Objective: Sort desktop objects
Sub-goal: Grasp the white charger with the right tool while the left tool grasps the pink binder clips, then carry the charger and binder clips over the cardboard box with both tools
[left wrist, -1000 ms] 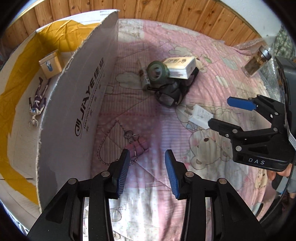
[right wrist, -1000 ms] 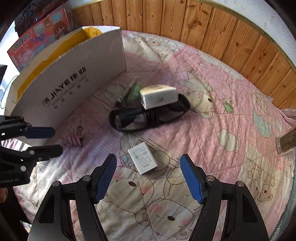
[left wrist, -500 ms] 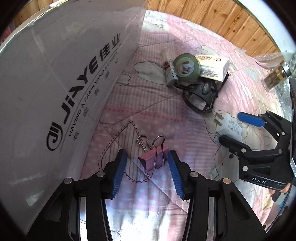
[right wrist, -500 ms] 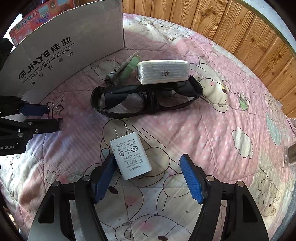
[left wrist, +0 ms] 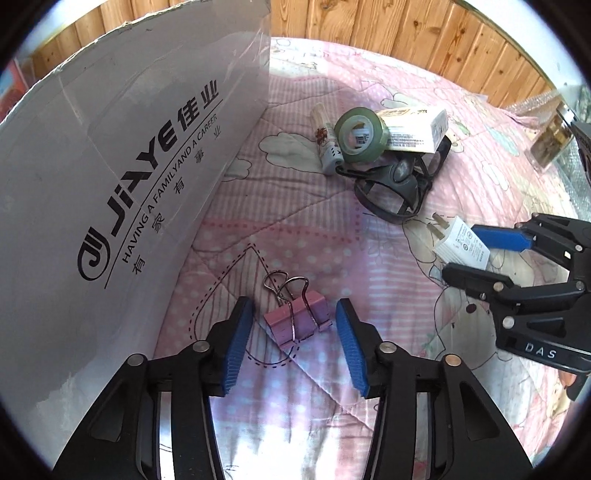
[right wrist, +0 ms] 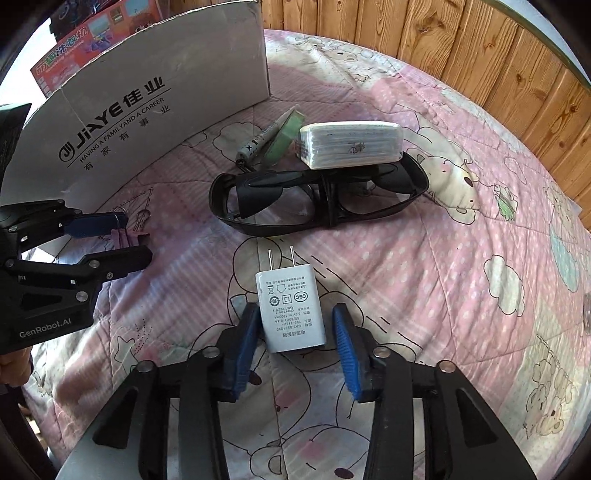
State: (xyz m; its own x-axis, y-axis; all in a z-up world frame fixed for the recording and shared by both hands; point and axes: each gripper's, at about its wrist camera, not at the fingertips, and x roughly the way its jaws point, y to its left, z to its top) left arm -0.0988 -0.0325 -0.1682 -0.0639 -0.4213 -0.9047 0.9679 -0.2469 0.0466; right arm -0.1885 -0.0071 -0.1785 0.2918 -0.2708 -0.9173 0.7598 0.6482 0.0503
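Observation:
A pink binder clip (left wrist: pixel 297 323) lies on the pink quilt between the pads of my left gripper (left wrist: pixel 294 332), which is open around it with gaps on both sides; both show in the right wrist view, clip (right wrist: pixel 123 236) and left gripper (right wrist: pixel 122 236). A white plug adapter (right wrist: pixel 290 312) lies between the pads of my right gripper (right wrist: pixel 293 330), open with small gaps; in the left wrist view the adapter (left wrist: pixel 460 242) sits between the right gripper's (left wrist: pixel 476 251) fingers. Black sunglasses (right wrist: pixel 317 201), a white packet (right wrist: pixel 351 144), a green tape roll (left wrist: pixel 360 134) and a small tube (left wrist: pixel 327 142) lie further back.
A tall white cardboard box wall (left wrist: pixel 110 166) printed JIAYE stands close on the left. A glass jar (left wrist: pixel 552 138) stands at the far right. Wooden panelling (right wrist: pixel 461 44) runs behind the quilt (right wrist: pixel 461 258). A colourful toy box (right wrist: pixel 92 33) sits behind the carton.
Both grippers moved forward and down. The left one now brackets the binder clip. The right jaws narrowed around the plug adapter, which now lies between the pads.

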